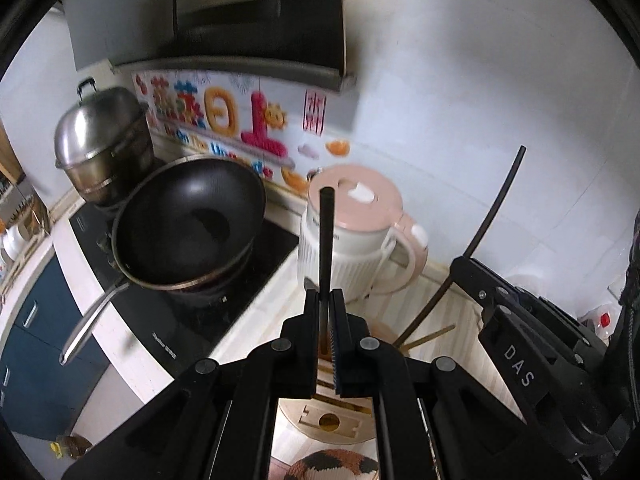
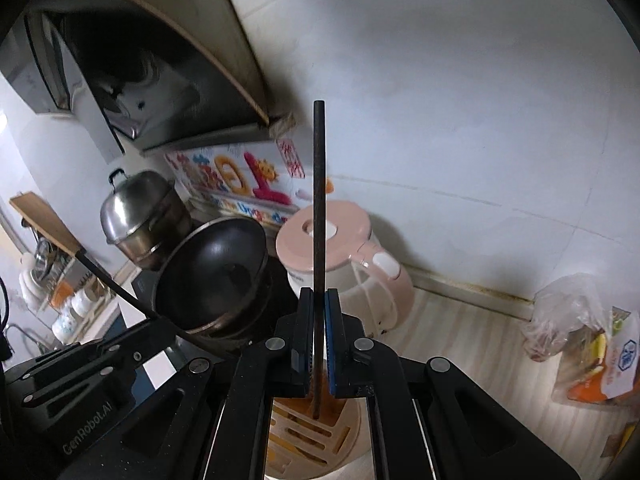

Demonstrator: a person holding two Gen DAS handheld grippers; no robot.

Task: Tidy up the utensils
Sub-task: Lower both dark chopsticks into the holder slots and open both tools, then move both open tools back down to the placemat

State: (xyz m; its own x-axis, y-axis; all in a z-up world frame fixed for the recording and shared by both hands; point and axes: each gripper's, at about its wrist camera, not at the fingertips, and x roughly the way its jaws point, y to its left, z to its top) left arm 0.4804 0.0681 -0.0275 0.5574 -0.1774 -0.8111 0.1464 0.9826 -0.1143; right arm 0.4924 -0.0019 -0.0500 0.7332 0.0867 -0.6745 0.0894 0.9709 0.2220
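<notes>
Two tongs, each clamped on one dark chopstick held upright. The left tongs pinch their chopstick low on its shaft, tip pointing to 12 o'clock, above a round wooden holder with slots. The right tongs grip the second chopstick the same way — its lower end sits just over the holder's slotted top. Behind, at 11 o'clock, a black wok and a steel pot; a pink kettle stands on the pale surface.
</notes>
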